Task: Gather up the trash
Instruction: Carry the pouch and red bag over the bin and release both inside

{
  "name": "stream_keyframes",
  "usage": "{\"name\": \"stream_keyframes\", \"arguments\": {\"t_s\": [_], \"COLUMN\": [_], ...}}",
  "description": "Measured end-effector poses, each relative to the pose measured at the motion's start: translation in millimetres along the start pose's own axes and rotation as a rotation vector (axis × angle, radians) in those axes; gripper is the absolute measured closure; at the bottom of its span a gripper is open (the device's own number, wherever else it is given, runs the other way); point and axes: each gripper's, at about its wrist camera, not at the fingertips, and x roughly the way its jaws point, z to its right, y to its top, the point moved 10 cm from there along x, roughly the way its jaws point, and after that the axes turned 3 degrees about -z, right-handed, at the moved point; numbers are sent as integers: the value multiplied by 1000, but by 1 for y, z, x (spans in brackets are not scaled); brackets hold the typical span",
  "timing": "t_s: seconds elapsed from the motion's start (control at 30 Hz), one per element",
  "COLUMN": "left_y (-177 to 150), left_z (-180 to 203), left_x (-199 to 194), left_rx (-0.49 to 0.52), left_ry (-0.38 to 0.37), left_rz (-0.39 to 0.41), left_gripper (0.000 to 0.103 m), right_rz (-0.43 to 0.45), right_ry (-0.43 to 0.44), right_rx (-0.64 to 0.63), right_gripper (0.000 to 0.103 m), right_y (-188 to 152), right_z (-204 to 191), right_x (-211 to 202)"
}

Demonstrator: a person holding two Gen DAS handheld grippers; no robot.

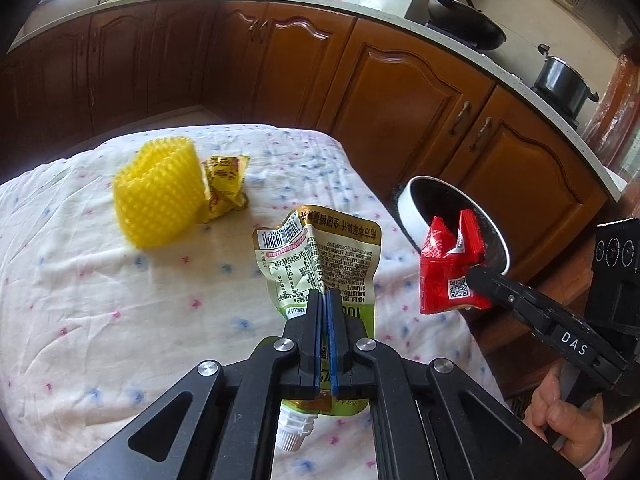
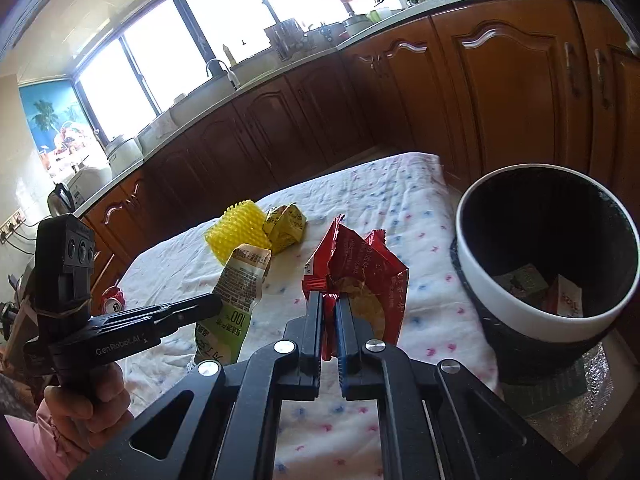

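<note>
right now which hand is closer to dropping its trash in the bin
Right. The right gripper holds the red wrapper beside the bin; the left gripper, holding the green pouch, is farther over the table.

A home kitchen: wooden cabinets (image 1: 400, 92) under a countertop (image 2: 280, 68), sink faucet (image 2: 218, 68), wok (image 1: 464, 20) on the stove.

Left gripper (image 1: 323, 294) clamps green pouch (image 1: 320, 256) (spout down).

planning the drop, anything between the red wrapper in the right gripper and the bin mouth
Nothing. In the right wrist view only bare flowered cloth lies between the red wrapper and the bin; its mouth is open.
</note>
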Motion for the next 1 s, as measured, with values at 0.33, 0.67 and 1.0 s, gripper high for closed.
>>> {"name": "stream_keyframes", "arguments": {"t_s": [0.33,0.67,1.0], "left_y": [17,36,70], "left_z": [56,97,135], "left_x": [20,48,78], "left_rx": [97,174,259], "left_ry": [-46,-77,-79], "left_rz": [-5,-21,-35], "left_gripper": [102,102,102], "right_rz": [69,123,123], "right_ry": [-69,-125,-156], "right_rx": [78,132,144], "right_gripper": [97,97,97], "right_y": [7,18,39], "right_z": [54,95,122], "right_x": [-42,-74,-74]}}
